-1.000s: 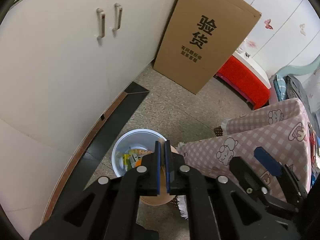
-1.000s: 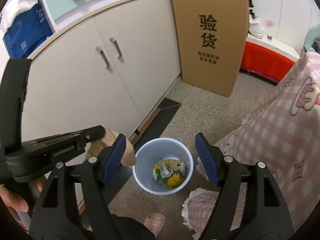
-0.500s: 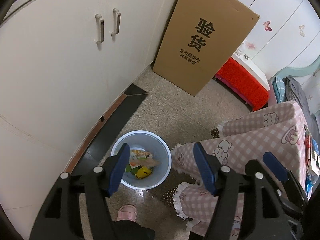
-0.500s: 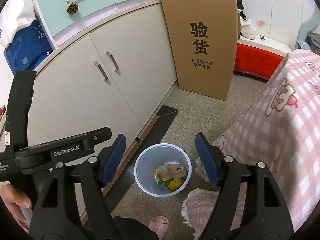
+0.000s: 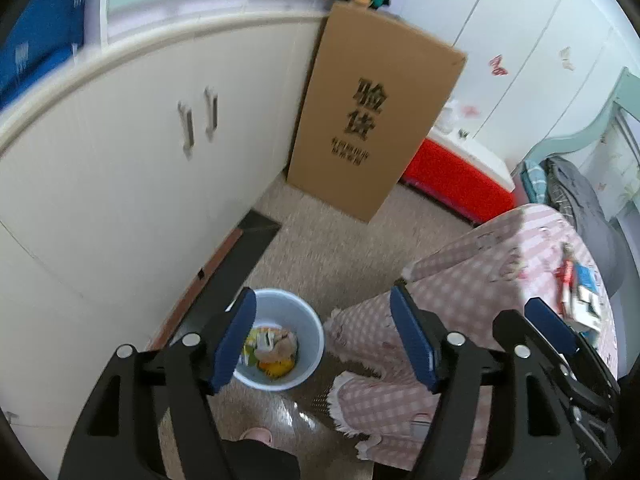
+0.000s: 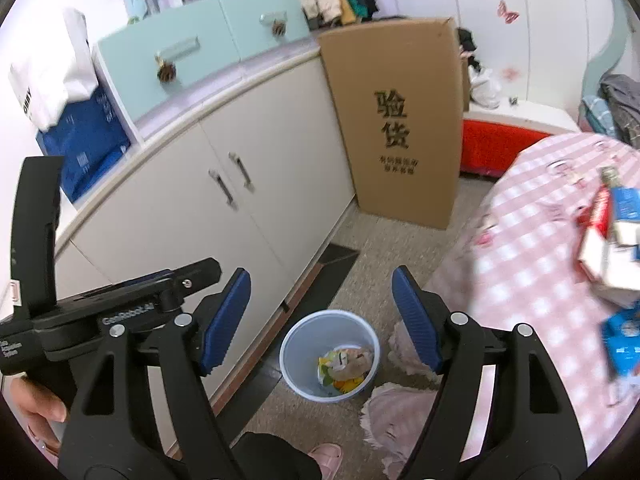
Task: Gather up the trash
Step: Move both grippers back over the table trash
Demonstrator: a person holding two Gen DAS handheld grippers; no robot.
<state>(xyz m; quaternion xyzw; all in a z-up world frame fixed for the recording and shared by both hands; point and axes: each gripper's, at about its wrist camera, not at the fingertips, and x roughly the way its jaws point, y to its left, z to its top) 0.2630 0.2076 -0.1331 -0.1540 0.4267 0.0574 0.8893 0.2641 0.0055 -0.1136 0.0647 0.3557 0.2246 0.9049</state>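
- Two sets of tongs hang high above the floor, the left tongs (image 5: 322, 334) and right tongs (image 6: 320, 318) both spread wide with nothing between their blue pads.
- Right of both tongs, the pink checked counter (image 6: 532, 264) carries cartons and wrappers (image 6: 610, 240), probably the next trash to gather.
- Directly below and between the tips, the pale blue bin (image 6: 296, 344) stands on the floor beside the cupboard, within easy dropping reach.
- Inside it lies the collected trash (image 5: 272, 346), including a tan crumpled piece.
- A second ago the left tongs were clamped on that piece over the bin; since then they have opened, and both have risen, swinging toward the counter.
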